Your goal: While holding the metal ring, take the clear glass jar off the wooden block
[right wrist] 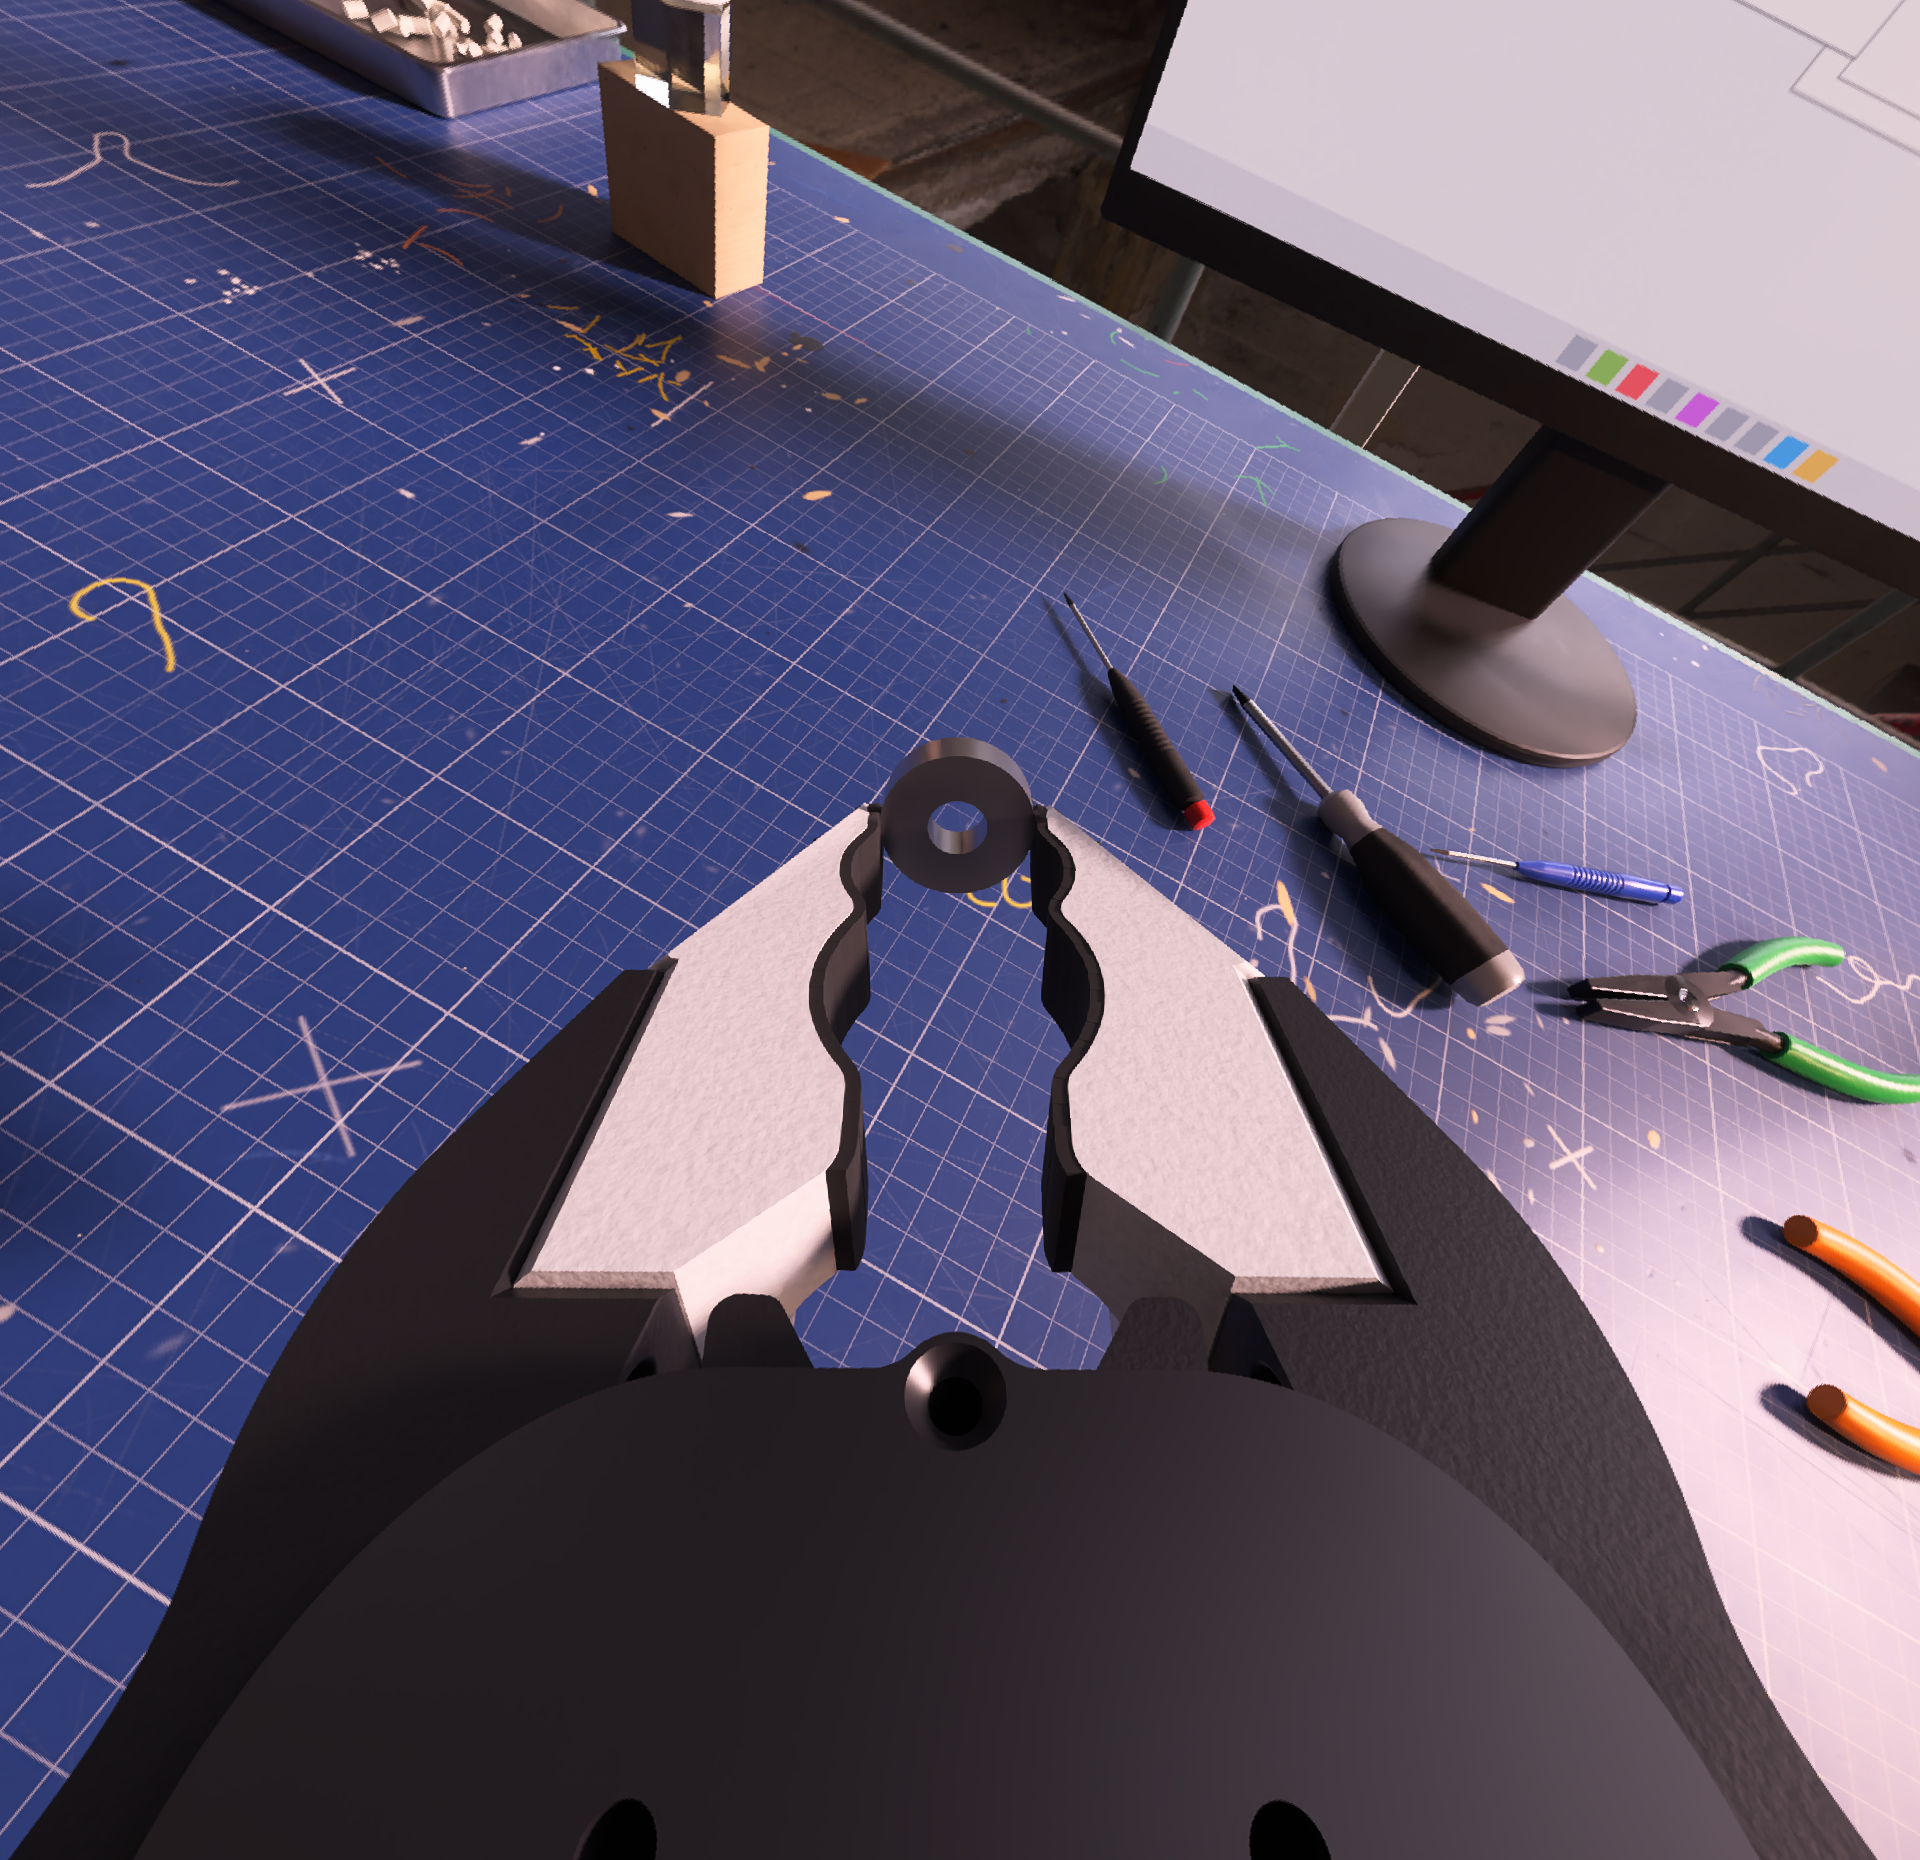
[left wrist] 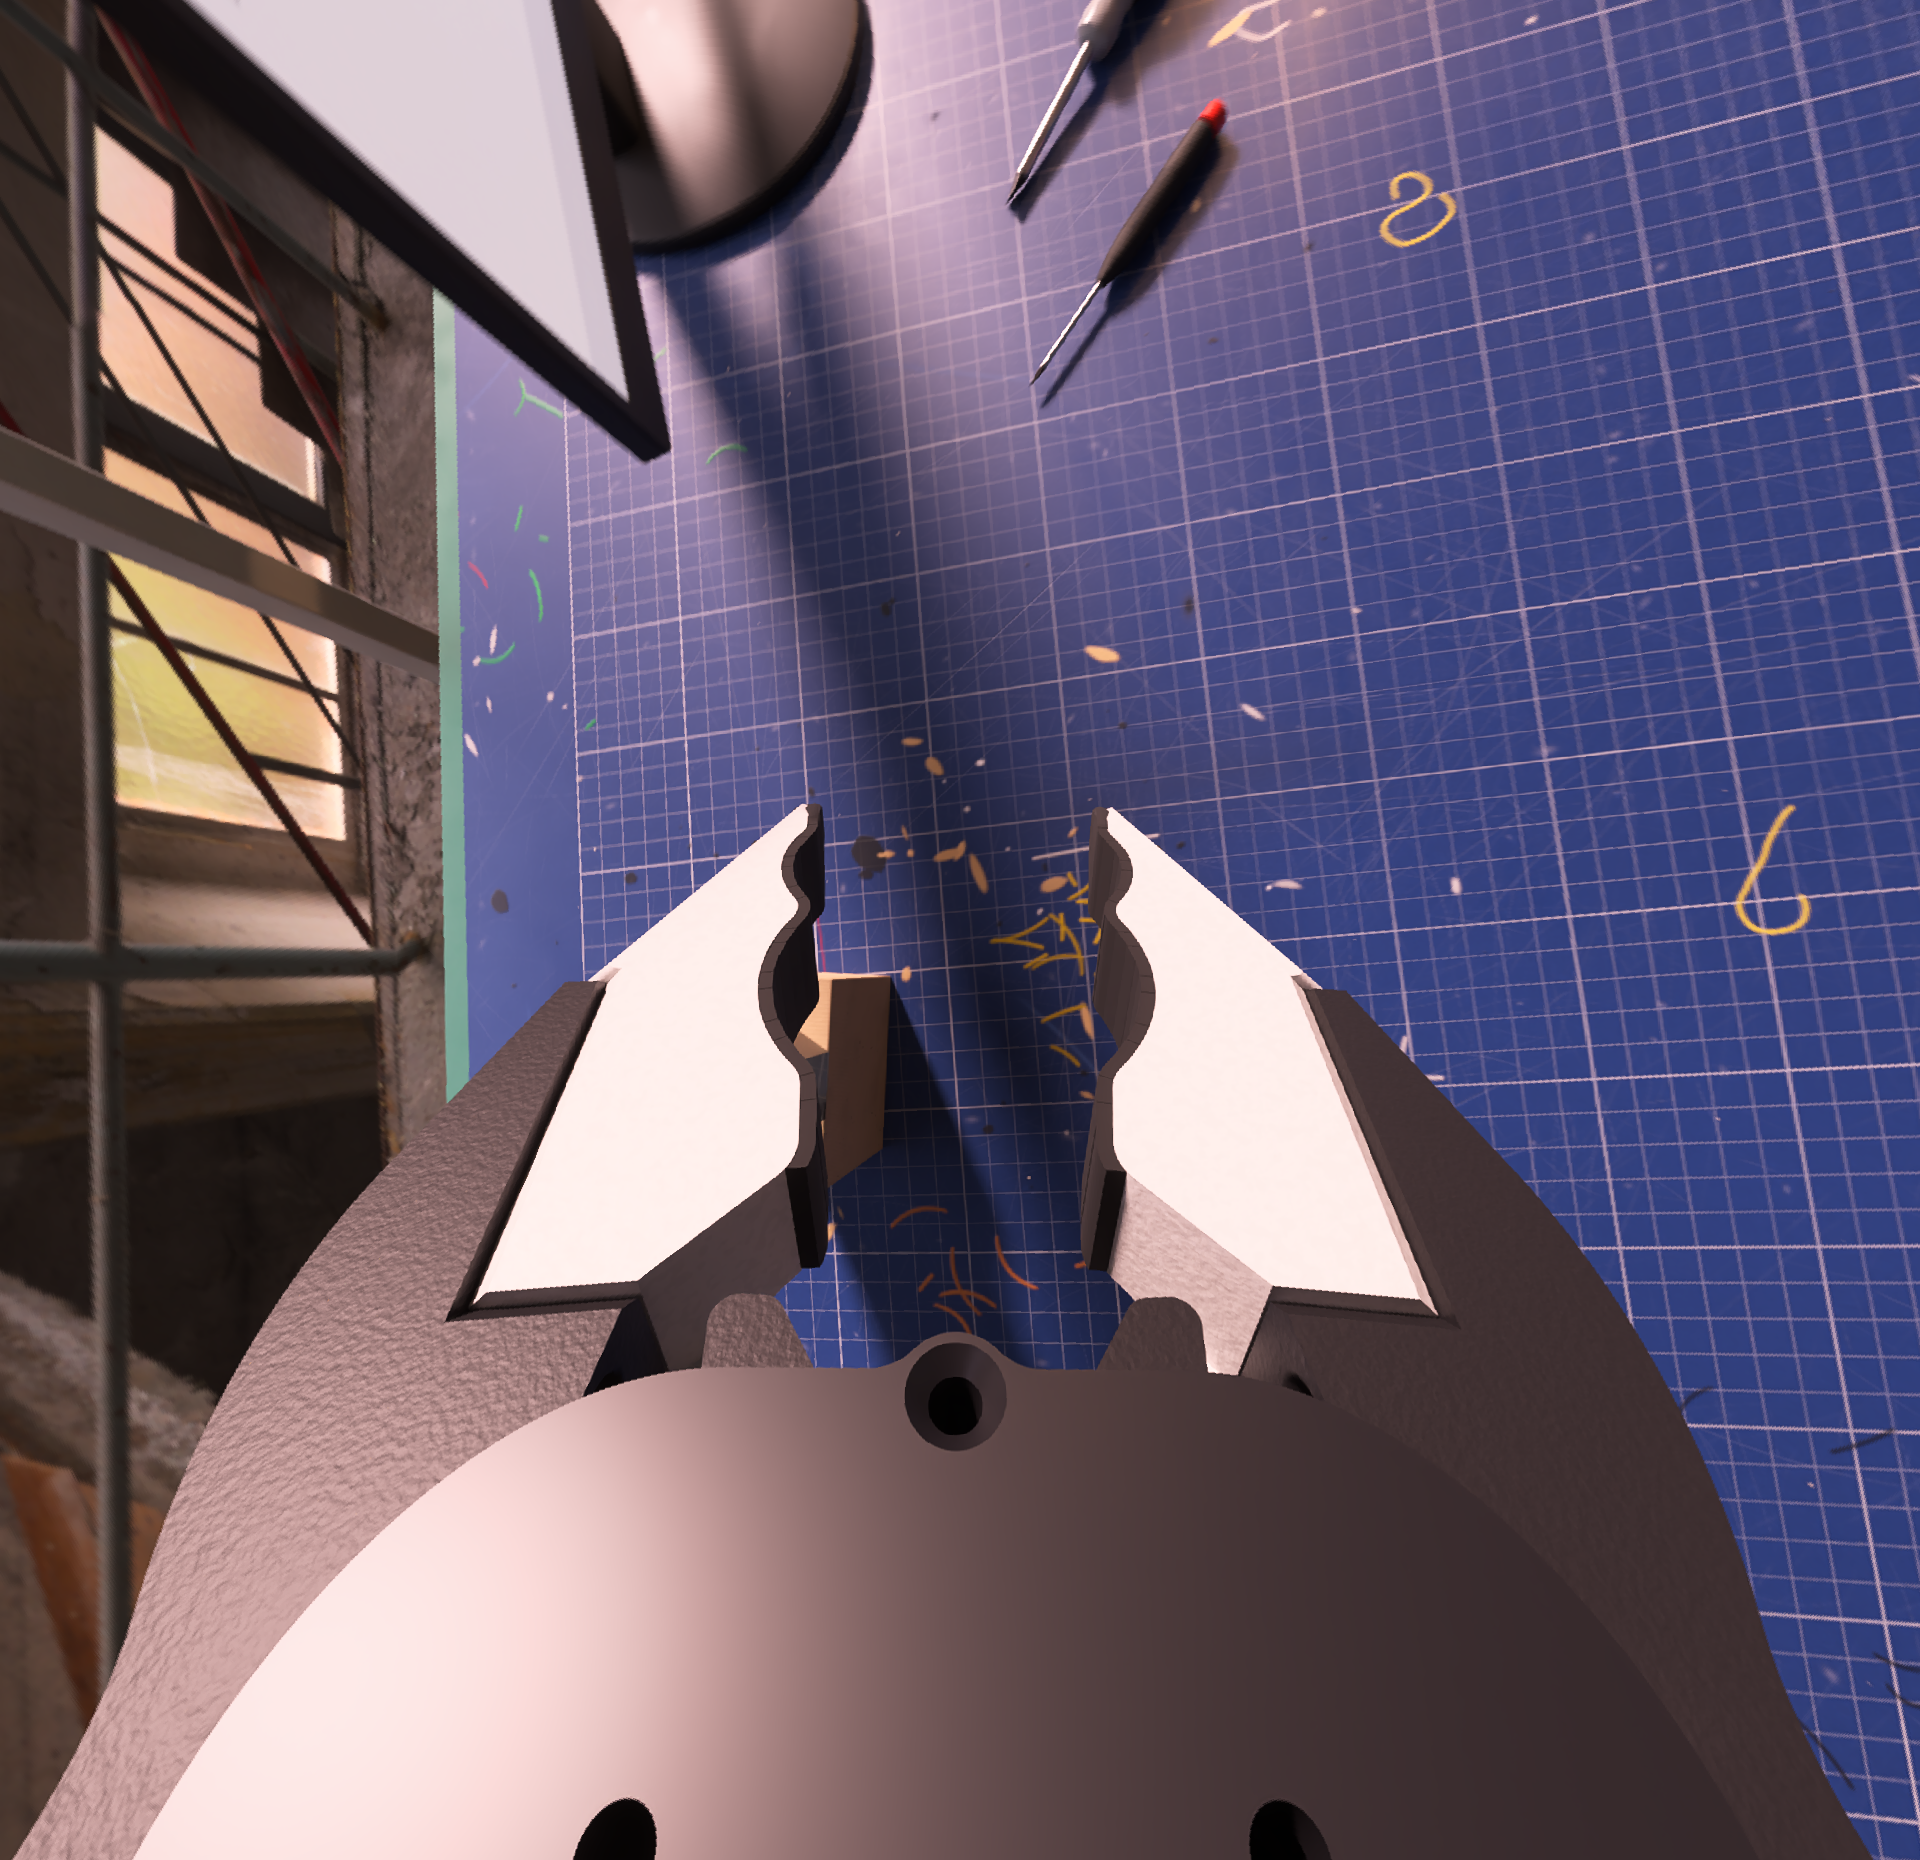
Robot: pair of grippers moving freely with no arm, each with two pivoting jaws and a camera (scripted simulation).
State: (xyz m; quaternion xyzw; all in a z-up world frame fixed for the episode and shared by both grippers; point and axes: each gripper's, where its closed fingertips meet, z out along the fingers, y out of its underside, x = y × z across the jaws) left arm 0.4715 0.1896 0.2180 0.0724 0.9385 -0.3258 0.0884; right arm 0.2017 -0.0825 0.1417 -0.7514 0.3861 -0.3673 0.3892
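In the right wrist view my right gripper [right wrist: 957,818] is shut on a grey metal ring [right wrist: 956,818], held at the fingertips above the blue cutting mat [right wrist: 416,667]. Far off at the top, a clear glass jar [right wrist: 681,28] stands upright on a wooden block [right wrist: 686,189] near the mat's far edge. In the left wrist view my left gripper [left wrist: 956,823] is open and empty above the mat [left wrist: 1351,667]. The wooden block [left wrist: 857,1062] shows partly behind its left finger [left wrist: 727,1031]. The jar is hidden there.
A monitor [right wrist: 1558,148] on a round base [right wrist: 1486,647] stands at the right. Screwdrivers [right wrist: 1382,854], a blue tool [right wrist: 1590,880], green pliers [right wrist: 1766,1021] and orange tubes [right wrist: 1860,1280] lie beside it. A metal tray [right wrist: 468,54] sits behind the block. The mat's edge [left wrist: 449,667] runs left of my left gripper.
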